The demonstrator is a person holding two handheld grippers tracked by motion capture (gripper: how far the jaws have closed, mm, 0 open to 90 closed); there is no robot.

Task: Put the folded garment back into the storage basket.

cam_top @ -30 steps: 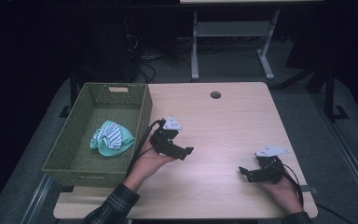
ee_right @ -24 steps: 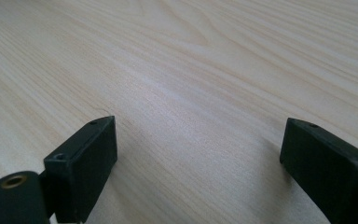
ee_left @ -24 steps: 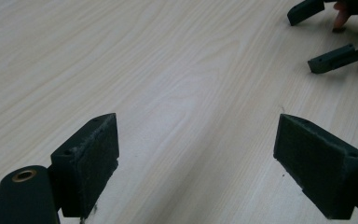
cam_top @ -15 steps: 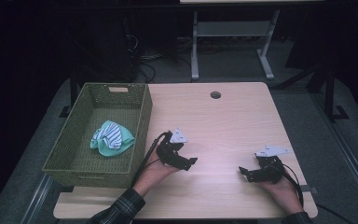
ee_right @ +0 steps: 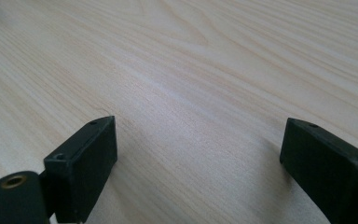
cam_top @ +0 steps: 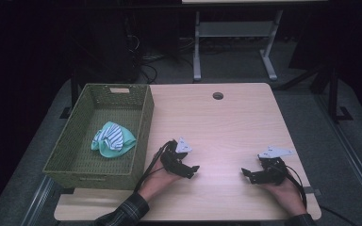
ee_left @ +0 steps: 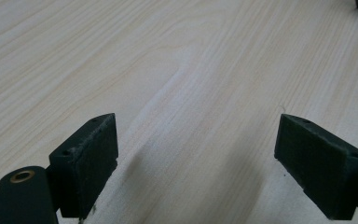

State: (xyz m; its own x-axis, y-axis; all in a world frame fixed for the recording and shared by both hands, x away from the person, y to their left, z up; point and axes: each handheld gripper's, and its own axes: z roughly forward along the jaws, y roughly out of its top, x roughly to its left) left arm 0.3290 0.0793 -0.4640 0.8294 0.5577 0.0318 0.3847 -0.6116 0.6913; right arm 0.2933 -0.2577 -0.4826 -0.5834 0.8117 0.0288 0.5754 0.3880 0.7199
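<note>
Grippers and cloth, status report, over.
Left gripper open, empty, low over the table. Right gripper open, empty. Striped cloth bunched in the green basket. Nothing between.

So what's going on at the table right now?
A person holds a tool in each hand, low over the bare wooden table. The left tool and the right tool both have their jaws open with nothing between them. A striped and teal cloth lies bunched in the green basket at the left, and neither tool touches it.
</note>
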